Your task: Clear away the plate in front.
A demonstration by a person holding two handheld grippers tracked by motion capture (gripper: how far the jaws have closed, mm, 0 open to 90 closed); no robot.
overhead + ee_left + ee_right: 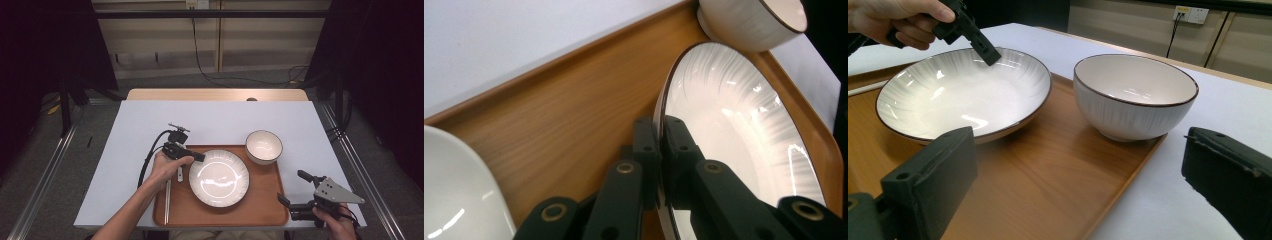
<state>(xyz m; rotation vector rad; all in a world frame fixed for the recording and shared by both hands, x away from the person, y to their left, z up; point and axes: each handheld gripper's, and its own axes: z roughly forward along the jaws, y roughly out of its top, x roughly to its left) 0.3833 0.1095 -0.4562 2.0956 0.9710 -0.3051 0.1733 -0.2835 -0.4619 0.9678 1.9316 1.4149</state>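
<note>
We've got the left claw (197, 156) pinched shut on the near-left rim of the plate (219, 177), one jaw inside the lip, one outside. The plate sits on the wooden tray (260, 210) on the table (140, 125), bowl (263, 146) just beside it. Glazed ceramic, so probably heavy, slick and chippable; the rim's the only real handle. The right claw (295, 192) hangs wide open and empty near the tray's corner.
</note>
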